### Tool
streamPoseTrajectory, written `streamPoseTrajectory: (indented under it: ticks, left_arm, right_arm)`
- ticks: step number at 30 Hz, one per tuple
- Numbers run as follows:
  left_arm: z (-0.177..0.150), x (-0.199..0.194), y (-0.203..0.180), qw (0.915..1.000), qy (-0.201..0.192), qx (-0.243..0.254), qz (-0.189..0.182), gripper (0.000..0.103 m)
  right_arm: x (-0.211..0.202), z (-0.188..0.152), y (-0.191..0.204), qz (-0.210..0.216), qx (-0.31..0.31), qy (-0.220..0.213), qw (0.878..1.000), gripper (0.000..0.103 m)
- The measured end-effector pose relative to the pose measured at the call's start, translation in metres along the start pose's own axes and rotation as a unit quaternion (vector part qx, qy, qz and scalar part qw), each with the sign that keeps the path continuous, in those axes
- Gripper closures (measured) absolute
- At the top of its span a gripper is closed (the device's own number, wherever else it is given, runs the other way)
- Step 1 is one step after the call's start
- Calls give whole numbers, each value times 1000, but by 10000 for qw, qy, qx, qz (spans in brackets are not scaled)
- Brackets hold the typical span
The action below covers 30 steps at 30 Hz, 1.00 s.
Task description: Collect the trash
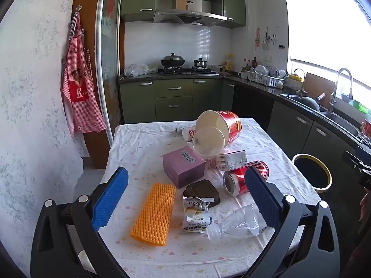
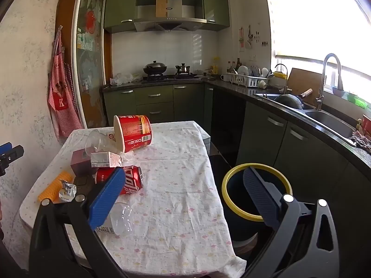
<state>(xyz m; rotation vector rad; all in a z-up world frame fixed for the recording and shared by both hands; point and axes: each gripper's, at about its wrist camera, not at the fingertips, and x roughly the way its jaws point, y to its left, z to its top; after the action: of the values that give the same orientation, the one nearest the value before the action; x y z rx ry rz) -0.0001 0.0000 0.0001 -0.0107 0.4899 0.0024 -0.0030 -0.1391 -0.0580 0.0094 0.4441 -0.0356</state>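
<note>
Trash lies on a cloth-covered table [image 1: 139, 153]: an orange textured pad [image 1: 154, 214], a snack wrapper [image 1: 196, 216], a crushed clear bottle [image 1: 236, 223], a dark square lid [image 1: 201, 192], a purple box [image 1: 183, 165], a red can [image 1: 243, 179], a small carton [image 1: 229, 161], a clear plastic cup [image 1: 208, 142] and a red noodle tub [image 1: 220, 125]. My left gripper [image 1: 185, 192] is open and empty above the near items. My right gripper [image 2: 183, 194] is open and empty above the table's right side. The yellow-rimmed bin [image 2: 256, 191] stands on the floor right of the table.
The same trash shows in the right wrist view, with the red can [image 2: 125, 180] and noodle tub [image 2: 134, 132] at left. A dark counter with a sink [image 2: 329, 120] runs along the right. A white wall with a red apron [image 1: 78, 88] is at left.
</note>
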Motion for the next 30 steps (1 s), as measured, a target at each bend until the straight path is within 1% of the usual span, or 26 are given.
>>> streamPoseTrajectory:
  ticks: [8,9,17,30]
  left_arm:
    - [3,-1,-7,10000,-34,12,-25,4]
    - [3,0,-5,10000,-22,7,-44,4]
    - [7,-1,-5,10000,3,39,-90,4]
    - [8,0,-6,9999,12,61,-121,4]
  right_arm:
    - [4,-1,-1,41,-49,-6,10000,6]
    - [10,-2,-5,4,5,37,10000,6]
    - [7,-2,-1,-18,11,55,10000,6]
    - [13,-3,-7,-27,101,117,9999,6]
